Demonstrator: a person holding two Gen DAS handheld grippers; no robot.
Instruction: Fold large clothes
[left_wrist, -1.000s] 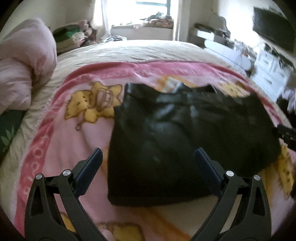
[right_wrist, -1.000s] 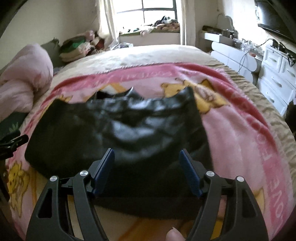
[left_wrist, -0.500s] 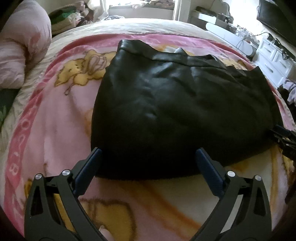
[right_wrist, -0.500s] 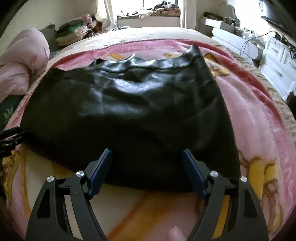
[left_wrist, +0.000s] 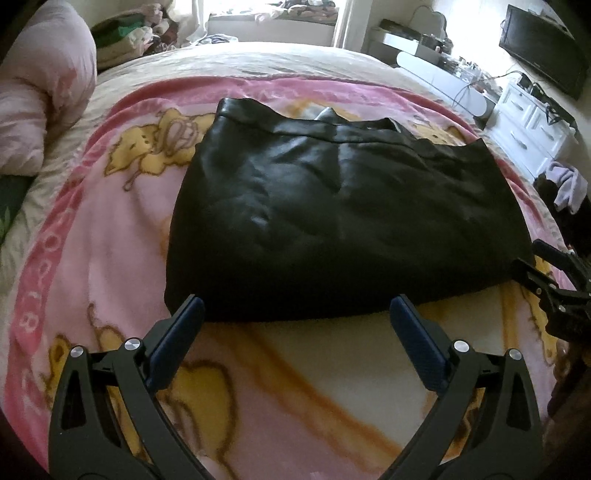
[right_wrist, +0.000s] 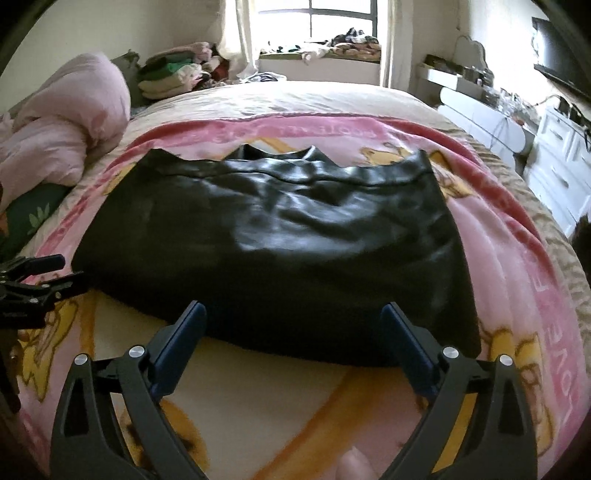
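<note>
Black leather-look garment (left_wrist: 347, 221) laid flat on the pink cartoon blanket (left_wrist: 92, 258) covering the bed (right_wrist: 332, 99), roughly central across its width, well short of the far edge; already doubled into a broad slab, hemmed band along the far side, rounded fold along the near side, presumably so placed to give a straight near edge for the next fold; left tongs (left_wrist: 295, 314) spread wide and empty, blue fingertips (left_wrist: 192, 306) just at the near edge toward the near left corner of the garment, contact not determinable; right tongs (right_wrist: 293, 314) likewise gaping and empty, jaws having just been opening, nothing pinched between them, tips at the near edge toward the near right corner; spacing of the two judged deliberate, one tool per corner for an even lift; both angled downward toward the blanket, consistent with a reach under the fold; pink duvet (right_wrist: 62, 122) bunched at the bed's far left corner, clear of the working area; stiff, glossy material judged likely to slip or spring back unless gripped deep.
</note>
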